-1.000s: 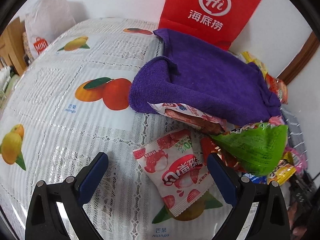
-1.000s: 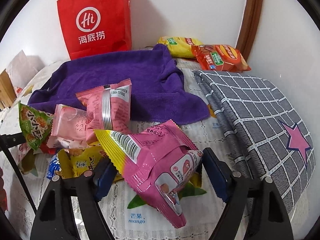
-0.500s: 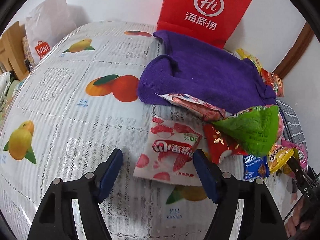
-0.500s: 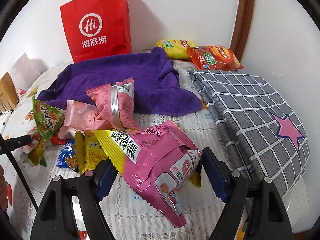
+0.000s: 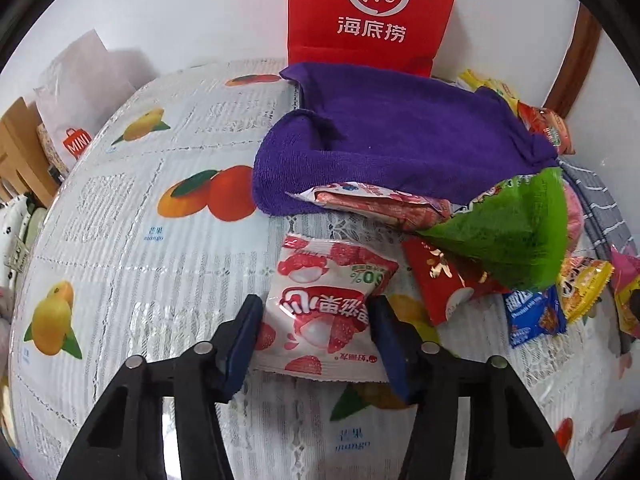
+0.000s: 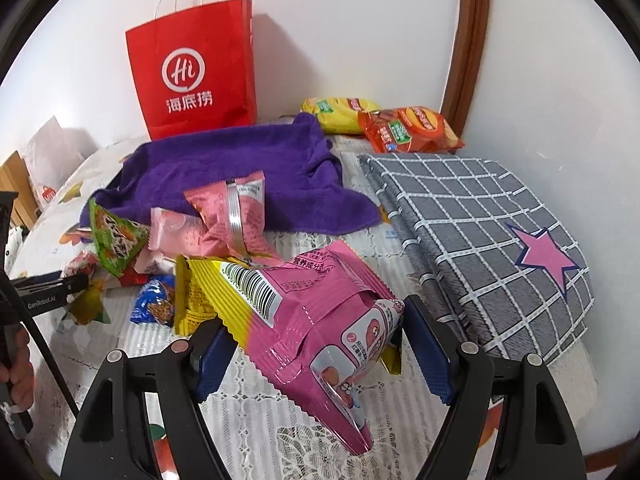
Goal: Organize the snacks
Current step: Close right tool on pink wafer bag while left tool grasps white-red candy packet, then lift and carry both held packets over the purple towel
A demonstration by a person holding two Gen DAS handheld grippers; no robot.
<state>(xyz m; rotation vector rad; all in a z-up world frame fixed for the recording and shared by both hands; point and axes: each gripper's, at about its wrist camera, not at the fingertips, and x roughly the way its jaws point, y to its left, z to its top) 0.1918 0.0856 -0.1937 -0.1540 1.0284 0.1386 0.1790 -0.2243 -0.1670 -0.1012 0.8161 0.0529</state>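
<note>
A white and red lychee sweet packet lies on the fruit-print tablecloth. My left gripper straddles it, jaws closing, and both blue pads touch its pinched sides. In the right wrist view my right gripper is shut on a pink and yellow snack bag, jaws tightening a little, and holds it just above the cloth. A pile of snacks sits between the two grippers: a green packet, a red packet, a blue packet and pink packets.
A purple towel lies behind the pile, with a red paper bag against the wall. A folded grey checked cloth lies to the right, with yellow and orange chip bags behind it. A hand shows at the far left.
The left jaws have closed from wide open onto the lychee packet, and that gripper has rolled a little. The right gripper has risen slightly with the pink bag.
</note>
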